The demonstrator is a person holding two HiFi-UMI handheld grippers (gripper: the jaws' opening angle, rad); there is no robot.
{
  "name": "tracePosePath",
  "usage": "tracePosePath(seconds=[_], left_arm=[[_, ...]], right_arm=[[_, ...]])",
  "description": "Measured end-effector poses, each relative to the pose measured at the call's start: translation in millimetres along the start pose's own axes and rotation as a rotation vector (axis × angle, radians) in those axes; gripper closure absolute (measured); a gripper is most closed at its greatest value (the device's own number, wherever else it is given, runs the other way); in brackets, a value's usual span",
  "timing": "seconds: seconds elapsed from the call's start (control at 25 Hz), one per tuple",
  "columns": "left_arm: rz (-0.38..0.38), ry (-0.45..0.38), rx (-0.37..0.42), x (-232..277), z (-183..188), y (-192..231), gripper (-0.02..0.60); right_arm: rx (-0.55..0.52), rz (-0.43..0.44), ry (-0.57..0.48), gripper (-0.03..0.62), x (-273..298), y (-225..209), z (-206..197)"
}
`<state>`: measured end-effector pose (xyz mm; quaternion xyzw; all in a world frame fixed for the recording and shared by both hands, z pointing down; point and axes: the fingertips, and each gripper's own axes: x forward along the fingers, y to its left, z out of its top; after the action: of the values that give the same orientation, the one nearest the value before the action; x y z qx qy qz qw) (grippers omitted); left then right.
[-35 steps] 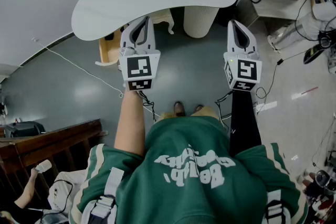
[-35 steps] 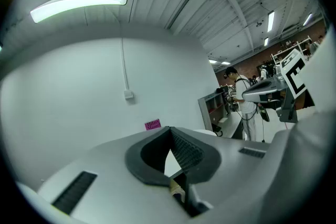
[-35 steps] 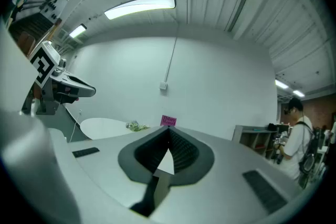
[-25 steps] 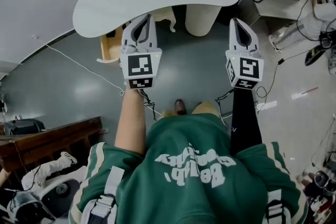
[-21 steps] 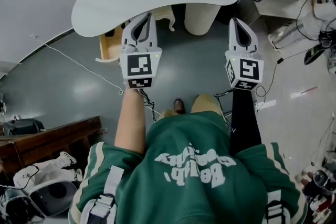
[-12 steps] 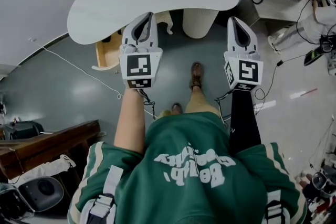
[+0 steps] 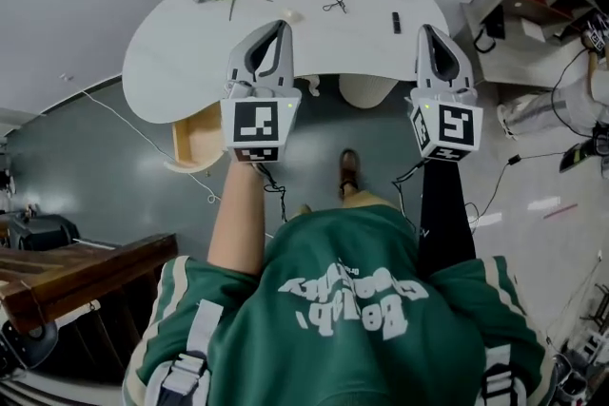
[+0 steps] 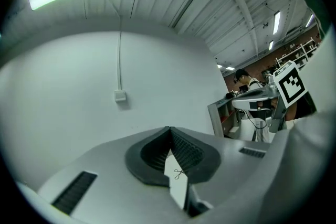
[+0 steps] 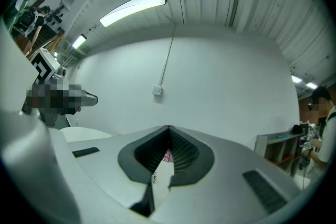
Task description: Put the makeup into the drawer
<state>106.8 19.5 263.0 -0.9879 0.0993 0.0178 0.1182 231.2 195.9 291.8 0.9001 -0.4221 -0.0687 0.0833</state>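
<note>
Both tools are clenched with nothing in them: the left gripper [image 7: 275,26] and the right gripper [image 7: 426,30] each show their ribbed pads pressed together at the tips in their own views, and both are held level and side by side, pointing at the white table [image 7: 171,43]. The step in hand looks like the approach, with nothing picked up yet. The likely makeup is a small dark stick [image 7: 396,22] lying on the tabletop just ahead and slightly inboard of the right gripper's tips, though it is too small to name with certainty. A thin scissor-like thing [image 7: 333,5] lies ahead between the two grippers, and a small pale item [image 7: 293,16] sits just off the left gripper's tips. The drawer [image 7: 190,136] hangs open under the table's edge, below and outboard of the left gripper, and it appears empty from here. The next move probably calls for the right gripper to open its jaws, tip down toward the tabletop and straddle the dark stick across its narrow width before closing.
</note>
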Motion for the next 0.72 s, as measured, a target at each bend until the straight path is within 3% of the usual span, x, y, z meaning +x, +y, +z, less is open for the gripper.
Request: tracePosePath(seconds=[0.32,0.72], left_arm=[[0.071,0.040,0.010,85.0,-13.0,22.2,0.566],[0.095,0.082,0.019,116.5,-26.8,32.8,0.566]], right_arm=[[0.033,0.080,-0.015,0.585,99.0,-37.9,-15.8],[0.087,0.127,-0.004,0.585,143.4,-44.0,-34.6]])
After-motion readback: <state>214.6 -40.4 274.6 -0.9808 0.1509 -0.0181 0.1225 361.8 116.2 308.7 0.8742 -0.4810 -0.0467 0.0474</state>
